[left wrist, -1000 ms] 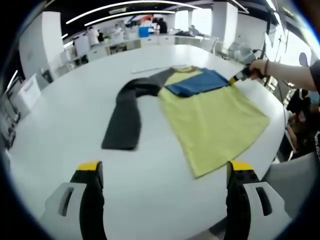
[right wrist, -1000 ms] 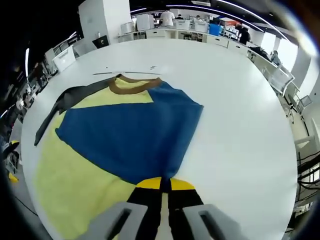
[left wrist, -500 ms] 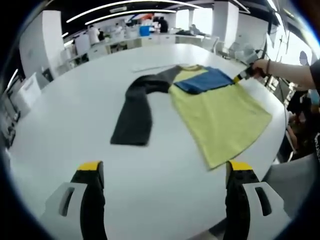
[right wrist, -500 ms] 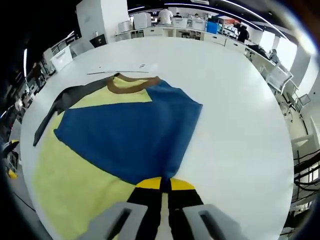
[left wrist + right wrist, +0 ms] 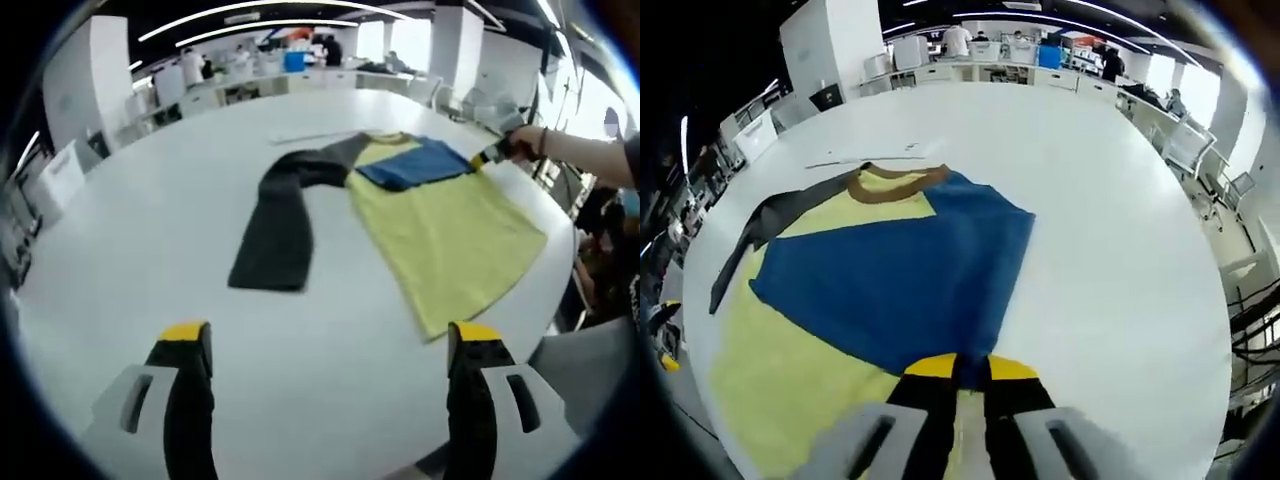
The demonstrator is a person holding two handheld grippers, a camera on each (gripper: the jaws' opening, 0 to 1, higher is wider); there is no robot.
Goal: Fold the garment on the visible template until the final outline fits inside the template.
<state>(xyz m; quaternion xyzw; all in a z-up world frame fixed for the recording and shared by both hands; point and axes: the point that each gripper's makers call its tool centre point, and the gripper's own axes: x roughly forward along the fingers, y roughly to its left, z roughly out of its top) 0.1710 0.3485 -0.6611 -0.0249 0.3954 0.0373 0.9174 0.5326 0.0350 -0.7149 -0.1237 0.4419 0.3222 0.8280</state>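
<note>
A yellow long-sleeved shirt (image 5: 452, 235) lies flat on the white table (image 5: 130, 220). Its dark grey sleeve (image 5: 277, 225) stretches out to the left. Its blue sleeve (image 5: 415, 162) is folded across the chest. My left gripper (image 5: 330, 345) is open above the table's near edge, well short of the shirt, with nothing between its jaws. My right gripper (image 5: 971, 367) is shut on the blue sleeve's (image 5: 895, 285) end, over the yellow body (image 5: 790, 375). That right gripper (image 5: 487, 153) shows in the left gripper view, held by a person's hand (image 5: 525, 140). The brown collar (image 5: 893, 181) lies at the far end.
A thin line, perhaps the template's edge (image 5: 870, 157), runs on the table beyond the collar. Desks, white cabinets and people (image 5: 957, 38) stand far behind the table. Chairs (image 5: 1185, 145) line the table's right side. Bare white table surrounds the shirt.
The left gripper view has shifted slightly, so the shirt sits a little further right and away. The right gripper still holds the blue sleeve, drawn a bit further over the body.
</note>
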